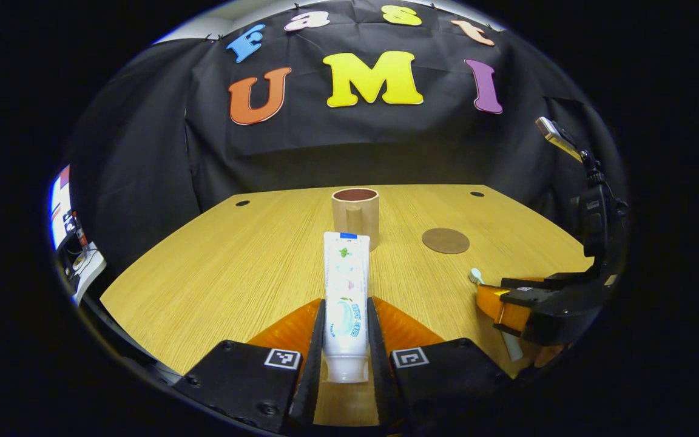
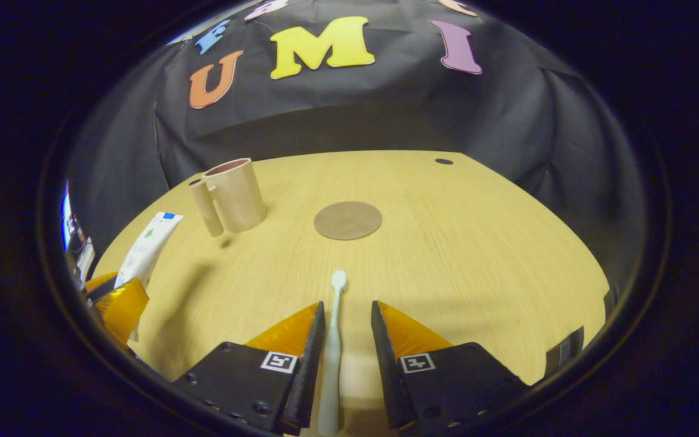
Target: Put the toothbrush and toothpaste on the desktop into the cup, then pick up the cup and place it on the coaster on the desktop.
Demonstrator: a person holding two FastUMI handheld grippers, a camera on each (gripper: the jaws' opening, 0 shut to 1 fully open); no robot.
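Note:
The white toothpaste tube point(image 1: 346, 285) points forward between my left gripper's point(image 1: 346, 301) fingers, which press on both its sides. Straight beyond it stands the beige handled cup point(image 1: 355, 213), with the round brown coaster point(image 1: 445, 240) to its right. In the right gripper view, the pale toothbrush point(image 2: 334, 331) lies on the wooden desktop point(image 2: 477, 255) between my right gripper's point(image 2: 347, 308) open fingers, close to the left one. Past the brush head lies the coaster point(image 2: 347, 220), with the cup point(image 2: 234, 194) to the left. The left gripper point(image 2: 118, 291) holds the toothpaste point(image 2: 146, 249) raised at the far left. The right gripper point(image 1: 488, 298) sits low over the toothbrush point(image 1: 476, 277).
The desktop point(image 1: 216, 267) has small dark cable holes point(image 1: 242, 203) point(image 1: 477, 194) near its back corners. A lit screen and cables point(image 1: 64, 224) sit beyond its left edge. The black cloth wall closes off the back.

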